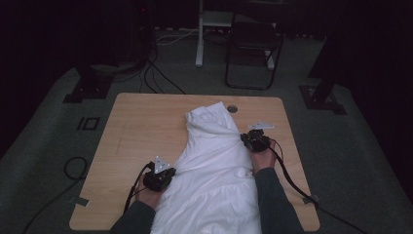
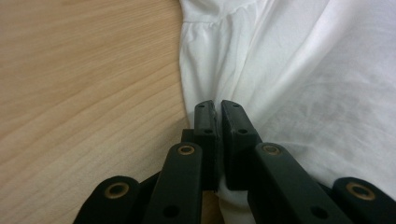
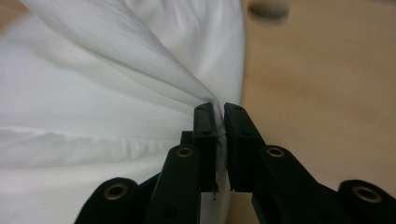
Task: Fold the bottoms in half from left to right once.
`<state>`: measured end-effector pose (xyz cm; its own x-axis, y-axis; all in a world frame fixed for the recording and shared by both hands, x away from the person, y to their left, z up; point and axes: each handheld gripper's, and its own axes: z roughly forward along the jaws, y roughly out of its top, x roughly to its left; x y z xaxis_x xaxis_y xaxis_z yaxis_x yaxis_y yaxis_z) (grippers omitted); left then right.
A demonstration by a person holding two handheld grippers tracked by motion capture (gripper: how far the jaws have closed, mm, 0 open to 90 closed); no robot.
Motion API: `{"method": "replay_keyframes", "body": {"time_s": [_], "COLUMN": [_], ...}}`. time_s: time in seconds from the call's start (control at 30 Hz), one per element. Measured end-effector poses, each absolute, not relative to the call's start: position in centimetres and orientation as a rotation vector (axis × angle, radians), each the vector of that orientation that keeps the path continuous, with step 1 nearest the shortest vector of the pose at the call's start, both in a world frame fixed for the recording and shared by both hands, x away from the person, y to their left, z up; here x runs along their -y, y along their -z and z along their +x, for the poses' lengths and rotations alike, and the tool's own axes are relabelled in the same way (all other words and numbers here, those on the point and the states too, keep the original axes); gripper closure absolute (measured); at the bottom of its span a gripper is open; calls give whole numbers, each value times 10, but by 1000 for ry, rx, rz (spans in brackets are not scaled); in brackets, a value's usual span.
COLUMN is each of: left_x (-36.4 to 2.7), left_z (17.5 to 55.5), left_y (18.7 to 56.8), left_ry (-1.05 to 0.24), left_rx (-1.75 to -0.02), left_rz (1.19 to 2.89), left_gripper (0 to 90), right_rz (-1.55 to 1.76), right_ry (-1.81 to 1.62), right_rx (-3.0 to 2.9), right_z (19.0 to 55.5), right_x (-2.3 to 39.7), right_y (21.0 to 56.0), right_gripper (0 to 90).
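Observation:
A white garment (image 1: 214, 165) lies rumpled down the middle of the wooden table (image 1: 141, 126), its near part hanging over the front edge. My left gripper (image 1: 168, 176) is at the cloth's left edge, shut on a fold of the white garment (image 2: 243, 70); the left gripper view shows its jaws (image 2: 218, 116) pinching the fabric. My right gripper (image 1: 245, 138) is at the cloth's right edge, higher up the table, shut on a pinch of the white garment (image 3: 116, 84), with the fabric drawn into creases toward the right gripper (image 3: 220, 116).
A round cable hole (image 1: 232, 108) sits in the table near the far edge, just beyond the garment. Cables trail from both grippers off the table's front. A dark chair (image 1: 253, 46) and stand legs are on the floor behind the table.

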<state>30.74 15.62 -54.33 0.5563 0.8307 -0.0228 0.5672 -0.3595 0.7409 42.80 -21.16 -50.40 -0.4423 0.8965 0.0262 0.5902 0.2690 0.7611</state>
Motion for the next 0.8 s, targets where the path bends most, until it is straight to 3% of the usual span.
{"method": "replay_keyframes", "body": {"time_s": [0.1,0.23,0.47,0.63,0.73,0.8], "left_x": [-161,-165,-148,-110,-98,-102], "left_z": [310,316,364,404,406,403], "left_y": [543,535,495,514,535,540], "left_ry": [-390,-395,-451,-395,-411,-419], "left_rx": [-1122,-1124,-1060,-1085,-1098,-1112], "left_rz": [2049,2042,2003,2073,2116,2095], "left_gripper": [807,606,517,433,459,571], "right_rz": [1397,1411,1416,1417,1405,1396], "right_ry": [-953,-951,-935,-951,-954,-959], "right_rx": [-2194,-2192,-2205,-2213,-2213,-2210], "right_z": [431,429,431,431,431,430], "right_x": [213,212,212,214,214,214], "right_y": [530,539,538,538,539,539], "right_gripper": [854,852,842,842,842,842]}}
